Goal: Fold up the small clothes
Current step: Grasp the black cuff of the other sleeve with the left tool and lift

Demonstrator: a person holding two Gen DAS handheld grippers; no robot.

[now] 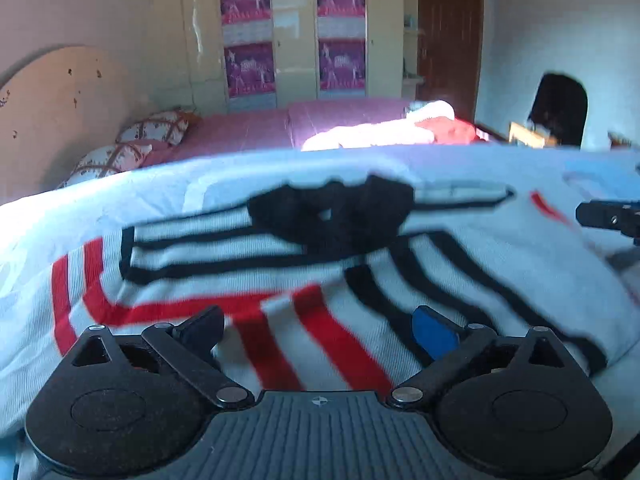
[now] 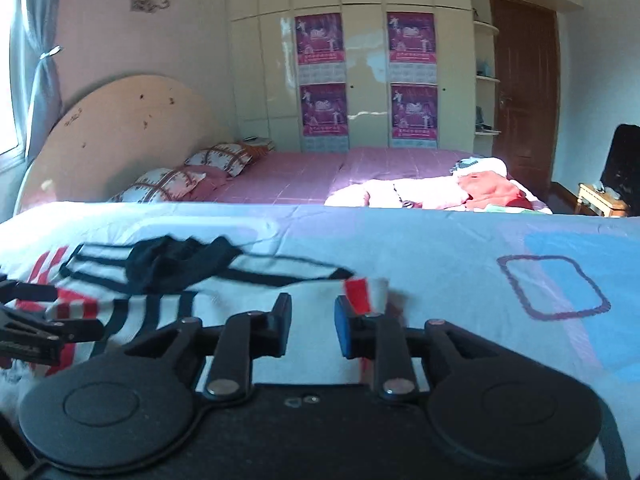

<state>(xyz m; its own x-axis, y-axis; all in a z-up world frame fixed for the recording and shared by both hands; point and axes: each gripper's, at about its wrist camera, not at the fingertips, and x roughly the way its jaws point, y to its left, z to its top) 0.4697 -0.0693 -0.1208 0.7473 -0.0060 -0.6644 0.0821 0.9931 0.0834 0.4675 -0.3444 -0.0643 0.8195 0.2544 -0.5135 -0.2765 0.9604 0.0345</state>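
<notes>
A small white garment with red and black stripes (image 1: 304, 280) lies on a pale blue sheet (image 1: 120, 196), its black collar (image 1: 332, 212) towards the far side. My left gripper (image 1: 320, 332) is open, its jaws wide apart over the garment's near edge. My right gripper (image 2: 310, 324) is open just above the garment's right part (image 2: 240, 288), with a red-striped cuff (image 2: 364, 288) beside its right finger. The right gripper's tip also shows at the right edge of the left wrist view (image 1: 608, 216). The left gripper shows at the left edge of the right wrist view (image 2: 36, 320).
Behind the sheet stands a bed with a pink cover (image 2: 320, 176), patterned pillows (image 2: 176, 180) and a heap of pink and red clothes (image 2: 460, 192). A cream wardrobe (image 2: 360, 60) and a brown door (image 2: 524, 92) are at the back. A small wooden stool (image 2: 600, 200) stands right.
</notes>
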